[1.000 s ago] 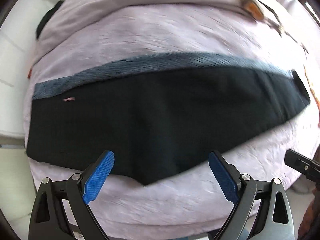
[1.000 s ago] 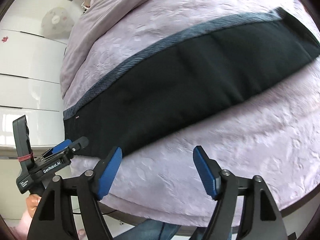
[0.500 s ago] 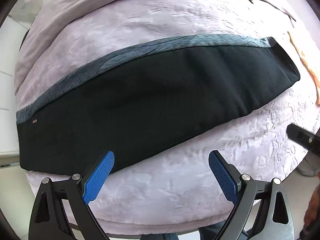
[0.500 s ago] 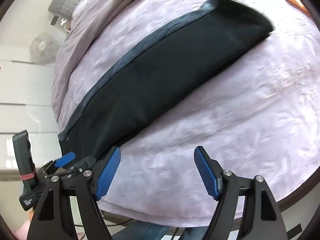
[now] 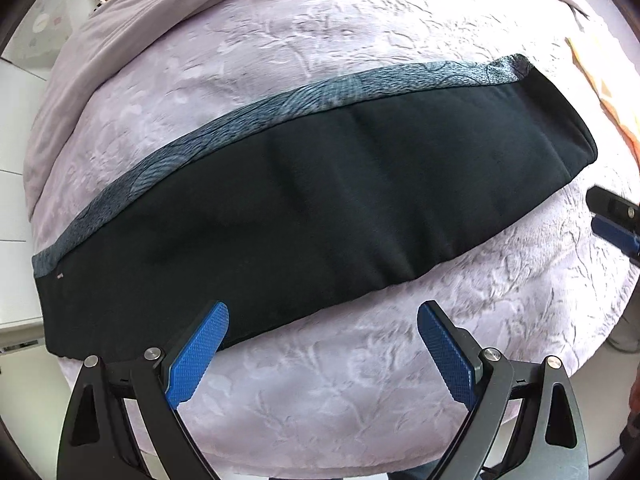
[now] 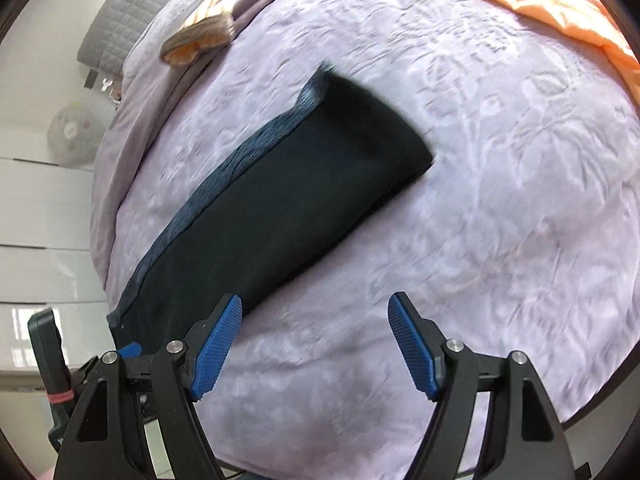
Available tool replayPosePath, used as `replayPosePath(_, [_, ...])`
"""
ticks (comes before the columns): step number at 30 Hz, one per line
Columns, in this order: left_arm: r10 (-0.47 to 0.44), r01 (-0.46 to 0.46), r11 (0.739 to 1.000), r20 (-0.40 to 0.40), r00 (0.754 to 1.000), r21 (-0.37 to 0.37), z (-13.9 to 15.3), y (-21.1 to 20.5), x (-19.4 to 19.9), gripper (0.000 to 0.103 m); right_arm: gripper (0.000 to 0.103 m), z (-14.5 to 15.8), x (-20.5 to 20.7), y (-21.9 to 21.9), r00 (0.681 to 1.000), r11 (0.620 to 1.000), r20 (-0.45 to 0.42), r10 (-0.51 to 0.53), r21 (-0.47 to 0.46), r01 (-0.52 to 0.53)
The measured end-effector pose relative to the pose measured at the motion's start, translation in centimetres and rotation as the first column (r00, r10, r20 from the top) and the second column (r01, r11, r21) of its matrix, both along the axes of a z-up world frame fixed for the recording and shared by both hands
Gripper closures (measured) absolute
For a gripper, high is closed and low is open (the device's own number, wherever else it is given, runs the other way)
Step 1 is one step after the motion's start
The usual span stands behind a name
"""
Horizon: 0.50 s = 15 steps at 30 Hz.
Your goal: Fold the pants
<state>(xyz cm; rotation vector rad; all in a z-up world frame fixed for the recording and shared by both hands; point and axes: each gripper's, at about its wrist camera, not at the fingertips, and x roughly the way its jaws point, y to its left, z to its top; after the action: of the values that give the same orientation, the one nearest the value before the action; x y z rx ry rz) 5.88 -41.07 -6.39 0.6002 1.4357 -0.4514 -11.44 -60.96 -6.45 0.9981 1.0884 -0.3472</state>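
Lilac bed (image 5: 304, 40) carries the pants (image 5: 320, 208), laid lengthwise, halved. Left tongs (image 5: 322, 354) and right tongs (image 6: 316, 344) gape wide, empty. Fabric judged soft, limp (likely light); best gripped at the end corners.

Black pants (image 5: 320, 200), folded lengthwise into one long tapering band, laid flat on a pale lilac embossed bedspread (image 5: 320, 392). Oriented diagonally in both views: wide end low at the left, near the bed's edge; narrow end high at the right, well in from the edge. Edged along the far long side by a strip of blue-grey, fuzzy-looking fabric (image 5: 280, 108), exposed from end to end. Marked by a small pale tag near the wide end, just under that strip. Mostly smooth, with a few shallow creases across the middle. Narrow end blurred in the right wrist view (image 6: 360, 132).
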Motion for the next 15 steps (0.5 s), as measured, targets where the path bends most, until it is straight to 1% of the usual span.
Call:
replayPosePath(2, [-0.001, 0.001, 1.0, 0.0, 1.0, 0.004, -0.2, -0.9, -0.1, 0.007, 0.024, -0.2, 0.1, -1.1, 1.0, 1.0, -0.005, -0.009, -0.019, 0.009])
replayPosePath(6, [0.002, -0.002, 1.0, -0.001, 1.0, 0.01, -0.6, -2.3, 0.0, 0.007, 0.024, -0.4, 0.5, -3.4, 0.999, 0.995, -0.037, -0.037, -0.095, 0.034])
replayPosePath(8, [0.004, -0.004, 1.0, -0.002, 1.0, 0.012, -0.8, -2.8, -0.1, 0.007, 0.025, -0.9, 0.5, -4.6, 0.998, 0.994, -0.042, -0.056, -0.092, 0.052])
replayPosePath(10, [0.002, -0.002, 1.0, -0.001, 1.0, 0.021, -1.0, -3.2, -0.2, 0.007, 0.041, -1.3, 0.5, -5.7, 0.996, 0.993, -0.031, -0.08, -0.094, 0.077])
replayPosePath(11, [0.002, -0.002, 1.0, -0.001, 1.0, 0.025, -1.1, -3.4, -0.2, 0.007, 0.056, -1.4, 0.6, -6.1, 0.996, 0.992, -0.025, -0.084, -0.094, 0.082])
replayPosePath(13, [0.005, -0.005, 0.999, -0.002, 1.0, 0.031, -1.3, -3.5, -0.4, 0.007, 0.067, -1.8, 0.8, -6.8, 0.996, 0.994, 0.007, -0.09, -0.059, 0.09])
replayPosePath(15, [0.019, -0.019, 1.0, 0.004, 1.0, 0.021, -1.3, -3.5, -0.2, 0.007, 0.074, -2.2, 0.8, -7.1, 0.995, 0.995, 0.005, -0.099, -0.032, 0.099])
